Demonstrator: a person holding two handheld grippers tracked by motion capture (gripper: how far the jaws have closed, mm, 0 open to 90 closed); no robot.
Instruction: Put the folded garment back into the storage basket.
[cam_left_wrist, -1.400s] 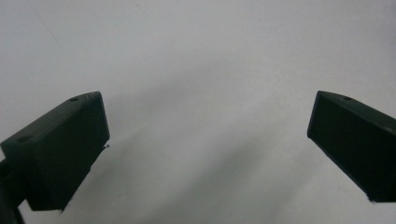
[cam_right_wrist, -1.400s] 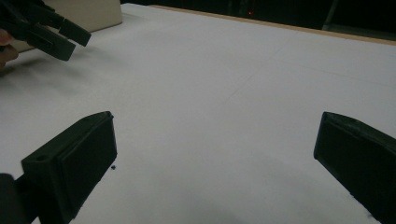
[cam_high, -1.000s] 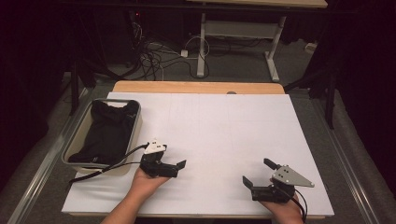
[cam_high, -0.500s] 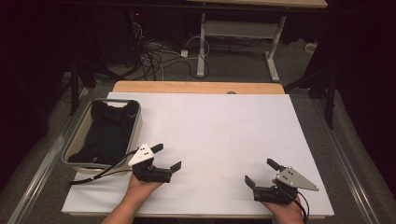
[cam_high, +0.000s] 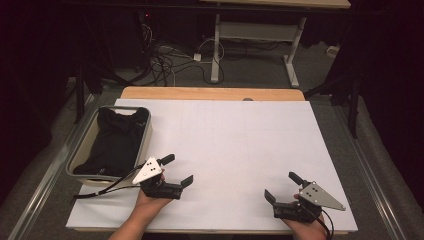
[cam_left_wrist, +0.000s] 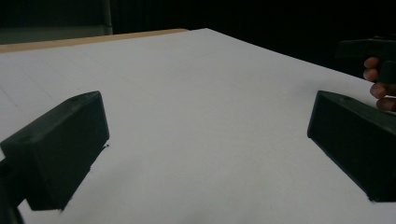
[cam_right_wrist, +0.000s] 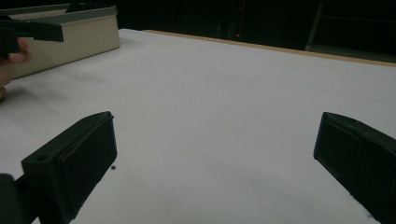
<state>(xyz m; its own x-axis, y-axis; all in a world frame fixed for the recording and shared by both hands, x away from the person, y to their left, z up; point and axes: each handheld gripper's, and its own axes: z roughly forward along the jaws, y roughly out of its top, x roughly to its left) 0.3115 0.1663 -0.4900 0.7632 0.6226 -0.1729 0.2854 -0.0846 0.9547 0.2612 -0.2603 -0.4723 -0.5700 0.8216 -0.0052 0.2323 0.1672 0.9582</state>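
Left gripper (cam_high: 178, 170): jaws wide, empty, low over bench (cam_high: 240, 150).
Right gripper (cam_high: 281, 187): wide, empty.
Cloth (cam_high: 116, 142): in bin (cam_high: 146, 131), just beside left gripper.
Advice: swing left gripper over bin, pinch a top fold.

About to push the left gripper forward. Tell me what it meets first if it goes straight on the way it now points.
Nothing close: between the open jaws of the left gripper lies bare white table cover. The right gripper sits off to one side, probably out of that line.
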